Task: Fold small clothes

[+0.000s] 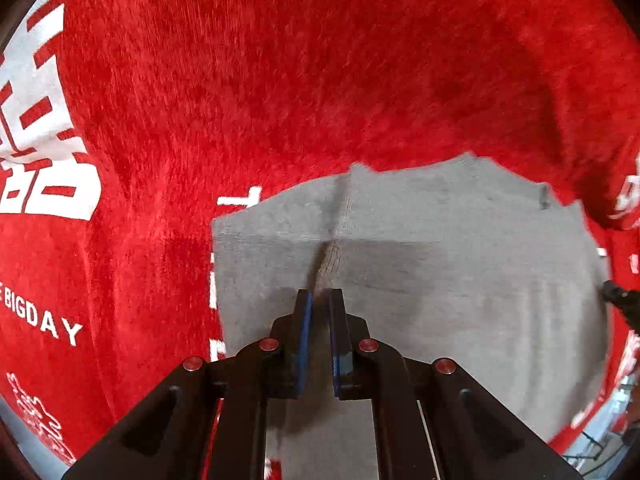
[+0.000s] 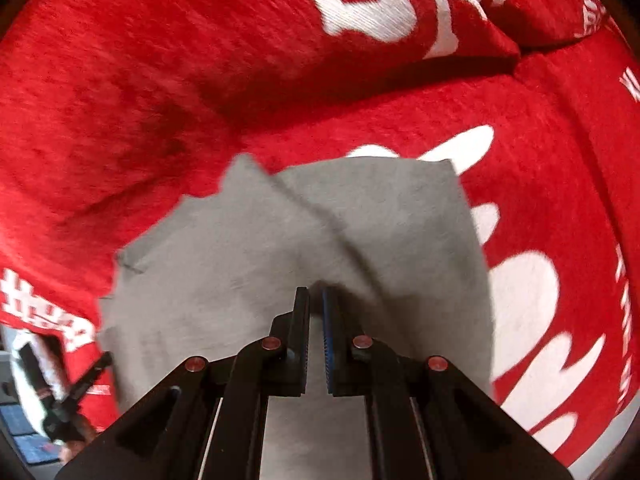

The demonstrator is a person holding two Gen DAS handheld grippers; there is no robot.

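Observation:
A small grey garment (image 1: 440,280) lies on a red plush blanket (image 1: 280,80) with white lettering. In the left wrist view a raised ridge of the grey cloth runs into my left gripper (image 1: 320,294), whose jaws stand close together, pinching the fabric. In the right wrist view the same grey garment (image 2: 224,264) is creased and lifted into a fold at my right gripper (image 2: 316,291), which is shut on that fold. The right gripper's dark tip (image 1: 624,304) shows at the garment's right edge. The left gripper (image 2: 76,396) appears at the lower left of the right wrist view.
The red blanket (image 2: 160,60) covers the whole surface and bunches into a thick fold (image 2: 400,52) beyond the garment. Large white print (image 2: 528,300) lies right of the garment. At the lower left edge, past the blanket, a bit of the room (image 2: 24,432) shows.

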